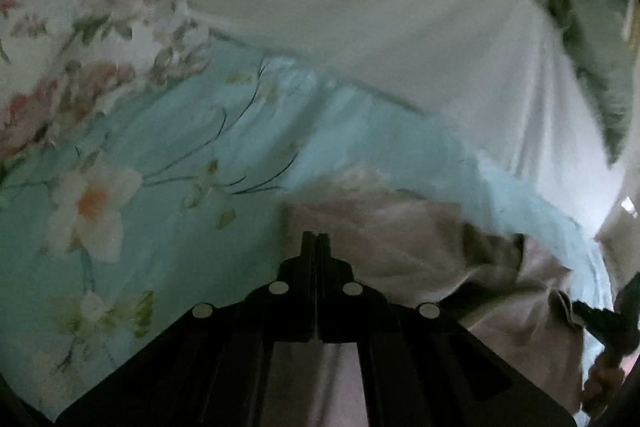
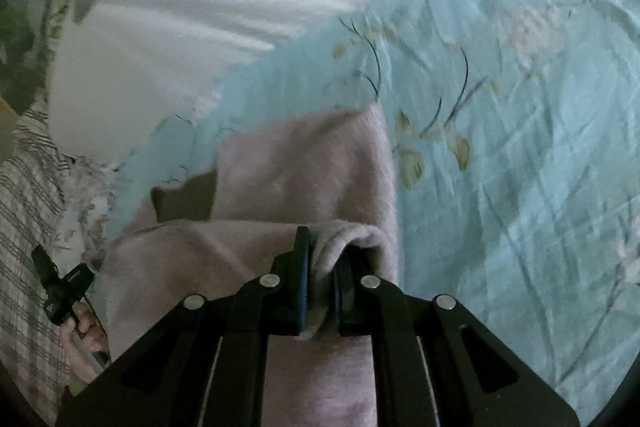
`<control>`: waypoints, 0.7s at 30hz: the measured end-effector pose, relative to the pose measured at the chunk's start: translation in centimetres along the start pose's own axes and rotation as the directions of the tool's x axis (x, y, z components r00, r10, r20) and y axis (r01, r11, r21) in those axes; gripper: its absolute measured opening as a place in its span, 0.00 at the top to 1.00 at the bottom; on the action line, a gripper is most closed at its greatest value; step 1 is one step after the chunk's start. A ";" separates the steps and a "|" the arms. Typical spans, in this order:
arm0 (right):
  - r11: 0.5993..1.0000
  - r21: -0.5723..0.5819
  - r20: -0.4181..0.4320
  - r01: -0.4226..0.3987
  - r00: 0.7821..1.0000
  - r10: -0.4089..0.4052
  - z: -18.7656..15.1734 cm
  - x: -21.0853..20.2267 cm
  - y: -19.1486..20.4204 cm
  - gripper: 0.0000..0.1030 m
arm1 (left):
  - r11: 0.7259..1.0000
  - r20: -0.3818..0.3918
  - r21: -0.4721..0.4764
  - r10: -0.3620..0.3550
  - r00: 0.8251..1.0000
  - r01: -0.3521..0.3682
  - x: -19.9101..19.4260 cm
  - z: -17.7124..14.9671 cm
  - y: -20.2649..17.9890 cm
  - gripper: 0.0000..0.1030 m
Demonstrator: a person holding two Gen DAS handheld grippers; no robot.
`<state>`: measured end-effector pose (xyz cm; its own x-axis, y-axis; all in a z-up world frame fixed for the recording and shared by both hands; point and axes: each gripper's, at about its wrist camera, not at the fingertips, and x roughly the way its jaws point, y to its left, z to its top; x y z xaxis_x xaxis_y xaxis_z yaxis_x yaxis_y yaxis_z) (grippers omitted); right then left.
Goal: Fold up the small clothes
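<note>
**Pink garment carried over the bed: risks of slip and uneven fold**

Left wrist view: The left gripper [image 1: 317, 239] is seen at lower centre with its jaws fully closed. The pink garment [image 1: 400, 239] lies just beyond and to the right of the tips; whether an edge is actually pinched cannot be told, since no cloth shows between the fingers. If only a thin hem is caught, it could be lost during the carry. The floral bedspread [image 1: 168, 163] fills the left of the frame and is blurred, so a misjudged landing spot is possible.

Right wrist view: The right gripper [image 2: 320, 247] is closed to a narrow gap on a rolled edge of the pink garment [image 2: 296, 163], which drapes from lower centre toward the middle of the frame over the floral bedspread [image 2: 500, 147]. The grip is taken near the rim, so the fold could be pulled out. If one corner is let go, the fold would be laid crooked or bunched.
</note>
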<state>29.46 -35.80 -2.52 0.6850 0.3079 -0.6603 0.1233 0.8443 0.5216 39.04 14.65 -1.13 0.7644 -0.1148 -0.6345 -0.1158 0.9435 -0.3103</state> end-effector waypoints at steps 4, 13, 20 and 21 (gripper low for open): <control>0.999 0.023 0.009 -0.025 1.000 0.025 -0.1 -1.1 -0.5 0.66 | 1.000 -0.023 -0.015 -0.007 1.000 0.007 0.4 0.1 0.7 1.00; 0.993 -0.091 0.124 -0.072 0.989 0.083 -2.9 -7.1 3.5 0.41 | 0.957 -0.050 0.191 -0.215 0.975 0.220 -7.5 -4.2 -5.6 0.97; 0.951 -0.206 -0.183 -0.230 0.964 0.194 -7.0 -0.5 8.2 0.41 | 0.909 -0.303 0.185 -0.308 0.902 0.373 -3.1 -9.2 -10.2 0.96; 0.952 -0.214 -0.196 -0.216 0.965 0.175 -7.0 0.3 8.2 0.41 | 0.915 -0.305 0.216 -0.268 0.914 0.340 -2.2 -9.5 -10.3 0.96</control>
<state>25.62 -25.70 -2.23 0.5419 0.5308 -0.6516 -0.1846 0.8316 0.5238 32.53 2.19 -3.28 0.5359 -0.4522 -0.7129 0.2909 0.8916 -0.3469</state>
